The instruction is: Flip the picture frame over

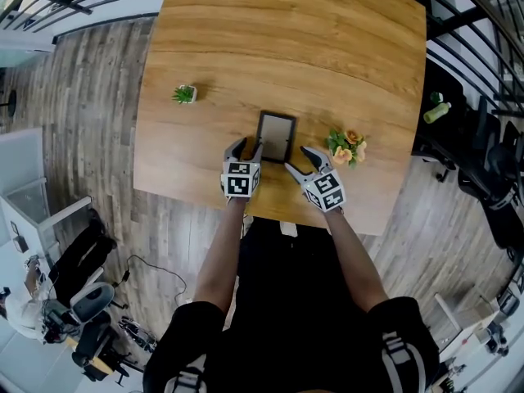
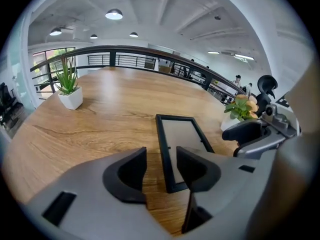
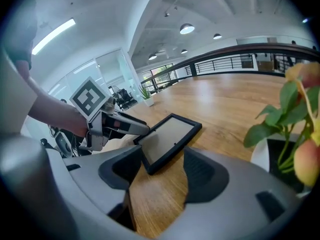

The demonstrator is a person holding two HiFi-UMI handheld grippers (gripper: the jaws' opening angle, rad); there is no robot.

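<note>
Picture frame lies flat on table, 6 o'clock edge near left gripper and right gripper, both jaws wide, empty; prob. light, rigid, fragile pane, so grip rim at 5/7 o'clock corners.

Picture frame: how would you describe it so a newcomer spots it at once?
On the wooden table, the picture frame lies flat near the person's edge. It is the only flat black rectangle, with a green plant to its left and flowers to its right.
</note>
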